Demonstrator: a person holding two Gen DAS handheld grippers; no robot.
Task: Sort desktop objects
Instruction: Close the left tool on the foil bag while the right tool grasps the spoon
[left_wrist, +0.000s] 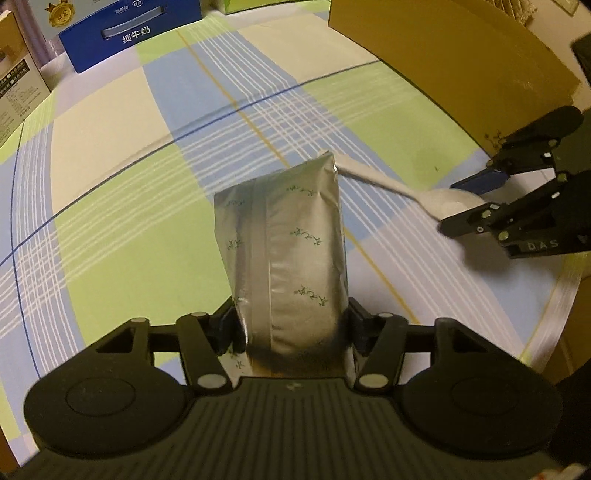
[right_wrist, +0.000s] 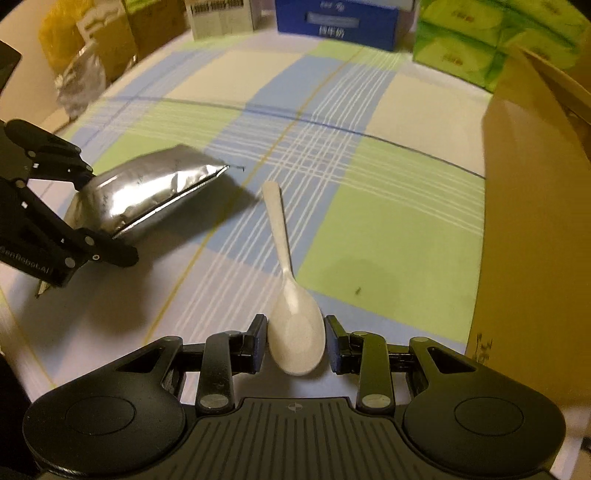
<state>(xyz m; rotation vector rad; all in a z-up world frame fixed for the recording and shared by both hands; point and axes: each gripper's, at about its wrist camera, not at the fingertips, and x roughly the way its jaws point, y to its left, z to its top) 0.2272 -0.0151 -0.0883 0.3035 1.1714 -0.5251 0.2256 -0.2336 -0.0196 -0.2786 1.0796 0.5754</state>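
Both grippers pitched steeply down over the checked desk (left_wrist: 110, 122). Left gripper (left_wrist: 291, 332) clamped half-wide on silver foil pouch (left_wrist: 284, 251), lifted at centre-left. Right gripper (right_wrist: 295, 343) closed on bowl of white spoon (right_wrist: 295, 332), handle pointing far, beside cardboard box (right_wrist: 532, 221) at right.

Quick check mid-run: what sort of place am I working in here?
Most likely a home table used for storage and sorting: a checked tablecloth, retail cartons along the far edge such as a blue milk box and green tissue packs, plus a large cardboard box.
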